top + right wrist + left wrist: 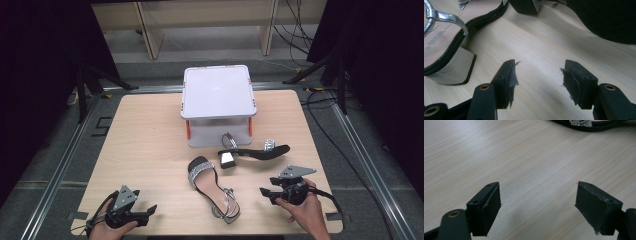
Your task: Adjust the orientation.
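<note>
Two black sandals with glittery silver straps and silver block heels lie on the wooden table (145, 140). One sandal (212, 187) stands on its sole at centre front, heel toward me. The other sandal (255, 151) lies on its side just in front of the white stand (217, 92). My left gripper (150, 210) rests open at the front left corner, nothing between its jaws (537, 195). My right gripper (265, 194) is open at the front right, just right of the near sandal's heel (449, 67). Its jaws (539, 71) are empty. The tipped sandal's dark sole (604, 17) lies beyond.
The white stand is a low two-level shelf with orange posts at the table's far middle. Bare wood spreads across the left half. Metal rails run along both table sides, with dark curtains, cables and wooden furniture legs beyond.
</note>
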